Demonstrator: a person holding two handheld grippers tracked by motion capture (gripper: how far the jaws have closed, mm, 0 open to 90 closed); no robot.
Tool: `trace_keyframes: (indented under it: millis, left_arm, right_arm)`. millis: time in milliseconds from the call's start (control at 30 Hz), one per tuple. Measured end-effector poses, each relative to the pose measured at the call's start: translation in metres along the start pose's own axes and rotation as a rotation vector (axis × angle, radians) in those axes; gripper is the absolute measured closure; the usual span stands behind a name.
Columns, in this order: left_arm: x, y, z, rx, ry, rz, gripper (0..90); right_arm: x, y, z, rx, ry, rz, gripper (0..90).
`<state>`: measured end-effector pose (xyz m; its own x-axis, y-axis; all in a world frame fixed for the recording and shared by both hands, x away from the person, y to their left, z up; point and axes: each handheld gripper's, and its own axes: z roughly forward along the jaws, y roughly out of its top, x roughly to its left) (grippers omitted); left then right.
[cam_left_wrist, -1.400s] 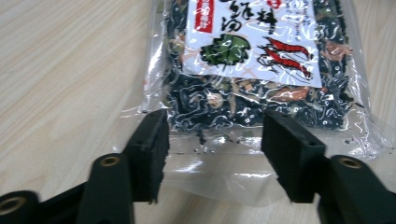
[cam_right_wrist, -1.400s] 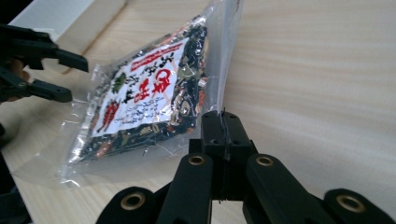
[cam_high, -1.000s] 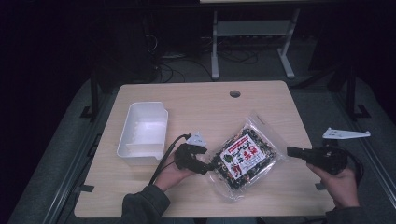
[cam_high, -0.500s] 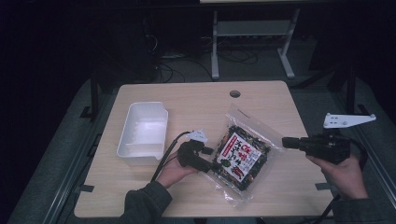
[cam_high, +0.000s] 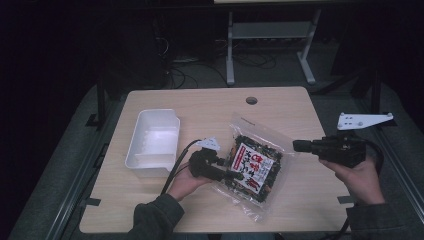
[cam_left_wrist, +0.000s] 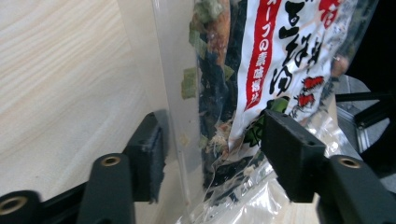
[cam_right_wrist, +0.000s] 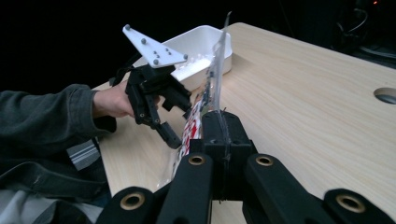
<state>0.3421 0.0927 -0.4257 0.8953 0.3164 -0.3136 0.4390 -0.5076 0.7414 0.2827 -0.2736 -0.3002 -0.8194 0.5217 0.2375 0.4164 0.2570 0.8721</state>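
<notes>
A clear bag of dark dried food with a red and white label (cam_high: 255, 165) stands tilted on its edge over the wooden table (cam_high: 210, 107). My right gripper (cam_high: 300, 146) is shut on the bag's clear right edge; in the right gripper view the plastic (cam_right_wrist: 215, 70) rises from between the closed jaws (cam_right_wrist: 224, 126). My left gripper (cam_high: 220, 170) is open, its jaws on either side of the bag's left side. In the left gripper view the bag (cam_left_wrist: 243, 84) hangs between the two pads (cam_left_wrist: 215, 140), which do not press on it.
A white rectangular tray (cam_high: 152, 142) lies on the table's left half, just behind my left hand. A round cable hole (cam_high: 251, 100) is near the far edge. A metal rack and cables (cam_high: 270, 45) stand on the floor beyond the table.
My right gripper has moved left and slightly up, lifting the bag's right edge so the bag stands steeper. The left gripper has stayed at the bag's left side.
</notes>
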Motion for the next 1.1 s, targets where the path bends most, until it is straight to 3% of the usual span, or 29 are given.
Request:
trace_keyframes:
  millis: [167,333,467,533,667,833,900,1100]
  left_arm:
    - [-0.003,-0.002,-0.004,-0.002,-0.009,0.046,60.5]
    - [-0.010,-0.002,-0.006,0.005,0.001,0.094,70.5]
    - [-0.014,-0.003,-0.007,0.014,0.016,0.135,72.0]
    - [-0.016,-0.003,-0.007,0.019,0.022,0.155,72.3]
    - [-0.018,-0.004,-0.008,0.024,0.032,0.169,72.4]
    - [-0.020,-0.006,-0.008,0.033,0.042,0.185,72.5]
    - [-0.020,-0.006,-0.008,0.037,0.044,0.189,72.4]
    - [-0.021,-0.007,-0.007,0.046,0.053,0.197,73.0]
  right_arm:
    - [-0.006,-0.001,0.000,-0.016,-0.027,0.013,90.0]
    - [-0.011,-0.004,0.001,-0.025,-0.044,0.025,89.7]
    - [-0.015,-0.008,0.001,-0.035,-0.049,0.034,87.0]
    - [-0.019,-0.011,0.001,-0.044,-0.045,0.048,81.7]
    - [-0.026,-0.021,0.004,-0.072,-0.005,0.086,61.8]
    - [-0.035,-0.040,0.013,-0.091,0.029,0.144,47.8]
    - [-0.036,-0.045,0.019,-0.086,0.024,0.151,44.2]
    - [-0.034,-0.061,0.041,-0.076,0.066,0.163,38.8]
